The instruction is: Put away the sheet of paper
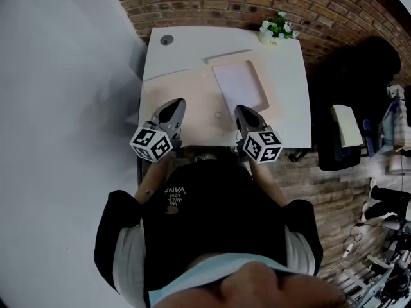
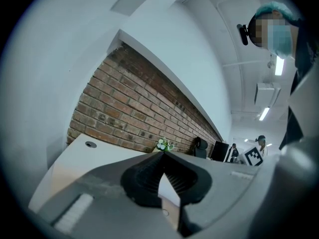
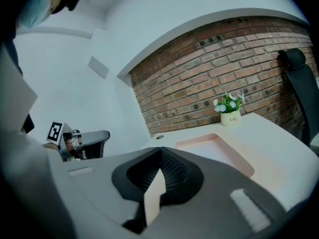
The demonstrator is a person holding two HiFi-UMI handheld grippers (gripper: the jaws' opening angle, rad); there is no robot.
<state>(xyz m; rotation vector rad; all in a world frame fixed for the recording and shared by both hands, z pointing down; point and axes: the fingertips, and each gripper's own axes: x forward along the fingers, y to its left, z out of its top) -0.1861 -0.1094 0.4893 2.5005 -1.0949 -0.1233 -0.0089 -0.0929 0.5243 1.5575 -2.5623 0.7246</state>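
Note:
A white sheet of paper [image 1: 240, 86] lies flat on the pale pink desk mat [image 1: 186, 95] on a white desk [image 1: 289, 95], seen in the head view. My left gripper [image 1: 174, 104] hovers over the mat near the desk's front edge, left of the sheet. Its jaws meet at the tips with nothing between them [image 2: 162, 154]. My right gripper [image 1: 243, 110] sits just below the sheet's near edge, jaws also shut and empty [image 3: 160, 149]. Neither gripper touches the paper.
A small pot of white flowers [image 1: 277, 29] stands at the desk's far right corner, against a brick wall. A round cable hole [image 1: 167, 40] is at the far left. A black office chair [image 1: 356, 76] stands right of the desk.

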